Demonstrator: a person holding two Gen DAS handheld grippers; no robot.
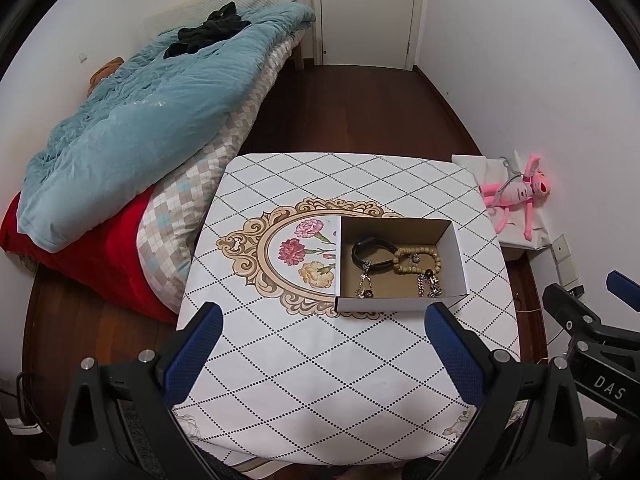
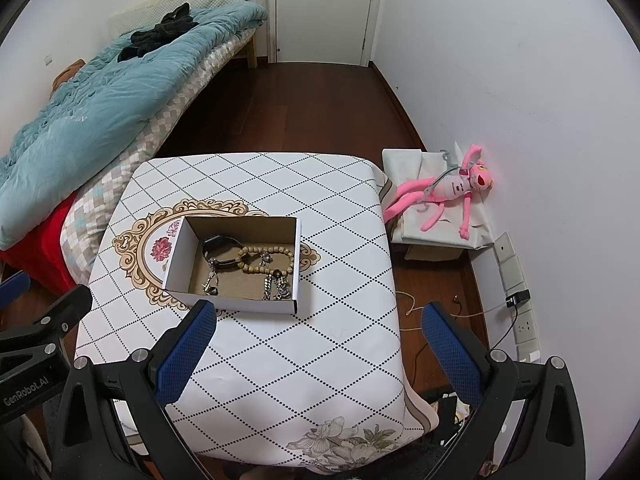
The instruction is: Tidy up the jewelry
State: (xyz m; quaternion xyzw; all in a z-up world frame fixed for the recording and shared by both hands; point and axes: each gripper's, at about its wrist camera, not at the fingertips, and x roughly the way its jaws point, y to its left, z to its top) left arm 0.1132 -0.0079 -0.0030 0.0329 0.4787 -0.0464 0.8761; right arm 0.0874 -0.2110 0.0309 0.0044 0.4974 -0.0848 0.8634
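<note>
Room: a bedroom with a dark wood floor, a bed (image 1: 132, 120) under a blue quilt along the left wall, a white door (image 1: 368, 8) at the far end.
Tabletop (image 1: 320, 360): covered in a white cloth with a dotted diamond grid and an ornate floral medallion; apart from the box, nothing shows on the cloth.
Left gripper (image 1: 322, 344): held over the near edge of the tabletop, its blue-padded fingers (image 1: 196, 344) spread wide with nothing between them.
Box (image 1: 384, 303): an open cardboard box just ahead of the left gripper, sitting partly over the medallion.
Jewelry in the box: a black watch (image 1: 370, 254) at the back left, a wooden bead bracelet (image 1: 416, 260) touching it on the right, a thin chain with a pendant (image 1: 364, 284) at the front left, a heavier silver chain (image 1: 430, 286) at the front right.
Right gripper (image 2: 320, 340): also low over the near side, fingers equally wide apart and empty; the box lies ahead and to its left.
Far right: a pink plush toy (image 2: 448, 192) on a white-covered box against the wall, well apart from the tabletop.
Step in hand: by appearance the gathering is finished, since every visible piece lies inside the box.
Next move: likely none beyond backing away; if pieces need separating, the overlapping watch and beads would call for a narrow, careful pinch.
</note>
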